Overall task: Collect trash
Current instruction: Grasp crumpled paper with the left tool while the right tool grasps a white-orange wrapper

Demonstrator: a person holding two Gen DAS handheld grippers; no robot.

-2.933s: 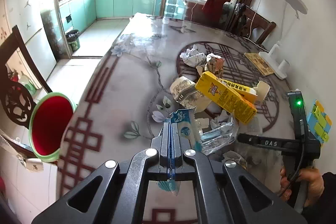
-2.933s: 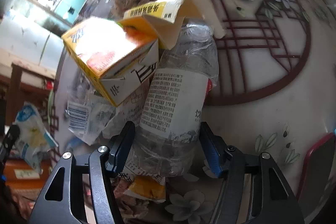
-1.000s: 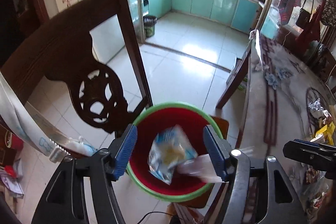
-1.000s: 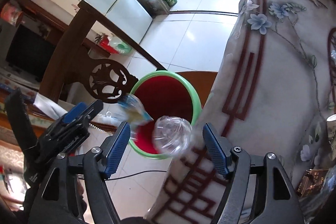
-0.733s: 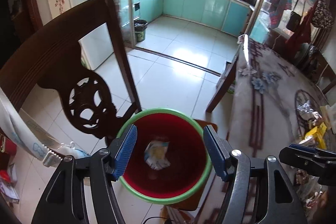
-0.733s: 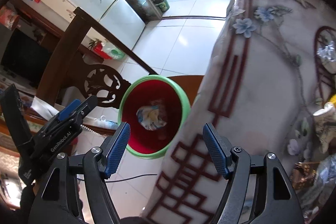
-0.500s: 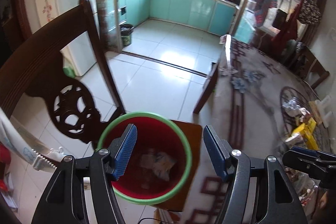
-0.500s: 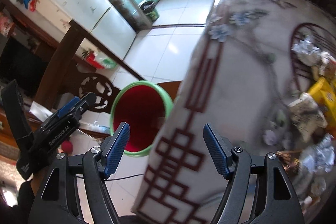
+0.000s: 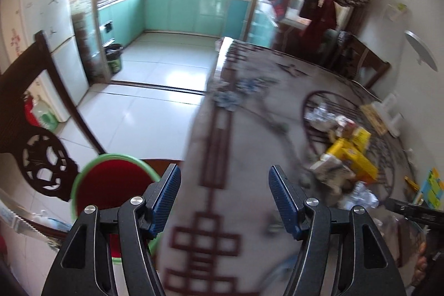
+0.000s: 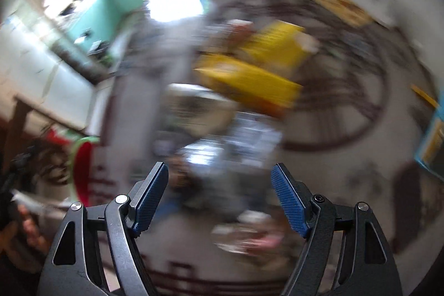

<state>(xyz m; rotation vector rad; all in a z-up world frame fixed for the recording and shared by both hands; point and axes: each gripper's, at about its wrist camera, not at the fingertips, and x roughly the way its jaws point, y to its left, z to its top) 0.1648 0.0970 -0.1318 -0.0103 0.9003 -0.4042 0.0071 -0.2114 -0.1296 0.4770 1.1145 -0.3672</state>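
Note:
My left gripper [image 9: 224, 197] is open and empty, over the table's left edge. A red bin with a green rim [image 9: 111, 185] stands on a chair seat at the lower left. A pile of trash lies on the table at the right, with a yellow carton [image 9: 352, 157] and crumpled wrappers [image 9: 330, 171]. My right gripper [image 10: 219, 199] is open and empty, above the trash pile. That view is badly blurred; the yellow carton [image 10: 249, 79] and clear plastic wrappers [image 10: 236, 146] show ahead of the fingers, the red bin [image 10: 82, 171] at the far left.
The patterned table [image 9: 249, 115] runs from the middle to the right. A dark carved wooden chair [image 9: 41, 157] stands at the left. A tiled floor leads to a kitchen with teal cabinets [image 9: 194, 10]. A white lamp [image 9: 419, 52] and another chair stand at the right.
Both grippers dropped their trash into the red bin and have swung right, back over the table toward the trash pile. Both stay open.

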